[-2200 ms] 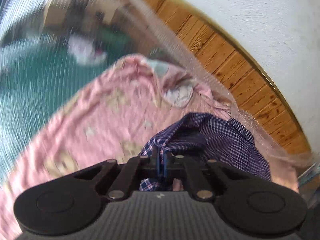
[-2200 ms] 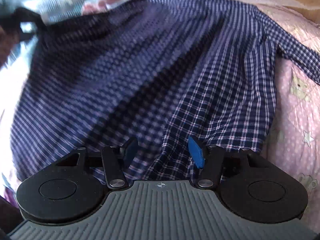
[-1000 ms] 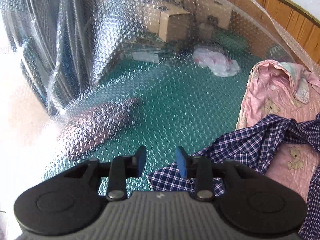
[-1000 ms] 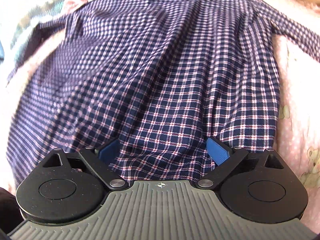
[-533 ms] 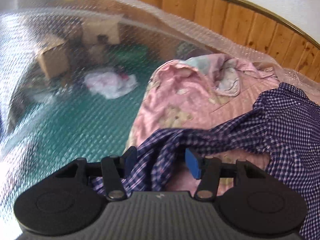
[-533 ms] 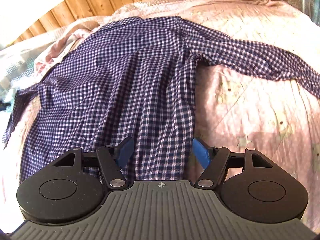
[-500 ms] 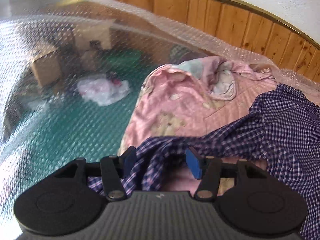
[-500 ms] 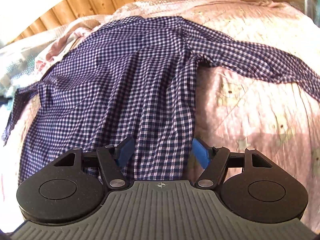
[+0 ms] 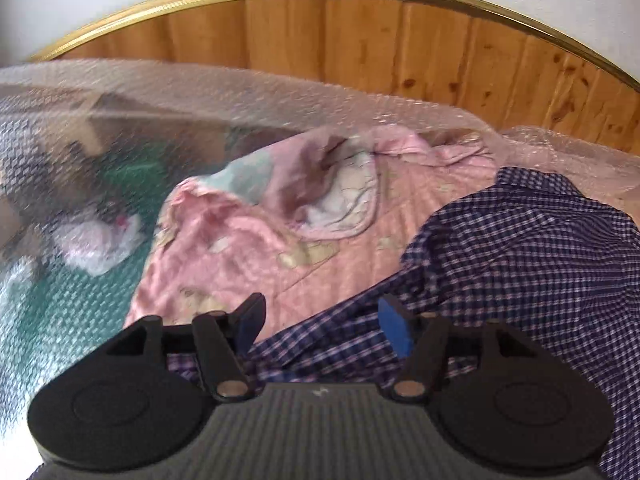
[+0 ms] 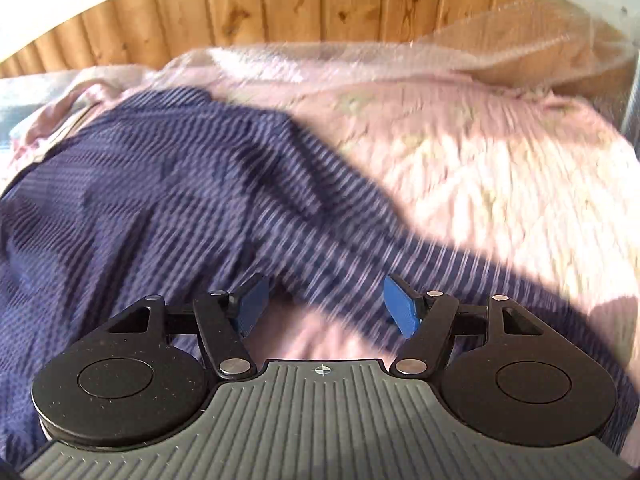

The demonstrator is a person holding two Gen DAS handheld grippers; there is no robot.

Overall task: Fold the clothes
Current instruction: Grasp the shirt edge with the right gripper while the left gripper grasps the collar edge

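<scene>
We see a navy and white checked cotton shirt point(image 9: 532, 264) lying spread over a pink quilted bedspread with bear prints point(image 9: 240, 264) on the bed. It lies ahead of our left gripper point(image 9: 322, 322) and to its right, and one sleeve runs from the body down between that gripper's fingers. The left gripper's jaws stand wide apart and hold nothing; the cloth passes loosely between the blue pads point(image 9: 394, 324).

In the right wrist view the picture is smeared by motion. The shirt's body point(image 10: 132, 208) lies ahead and to the left of our right gripper point(image 10: 326, 304), and the other sleeve point(image 10: 360, 240) stretches across in front of it and off to the right. This gripper is also wide open and empty, with the sleeve just beyond its fingertips.

As for progress, we judge the shirt is laid out roughly flat with both sleeves flung outward and no fold visible in it. The sleeves, the sides and the final halving all remain to be done on this garment. Clear bubble wrap point(image 9: 200, 92) lies crumpled along the wooden headboard point(image 9: 360, 44) beyond.
</scene>
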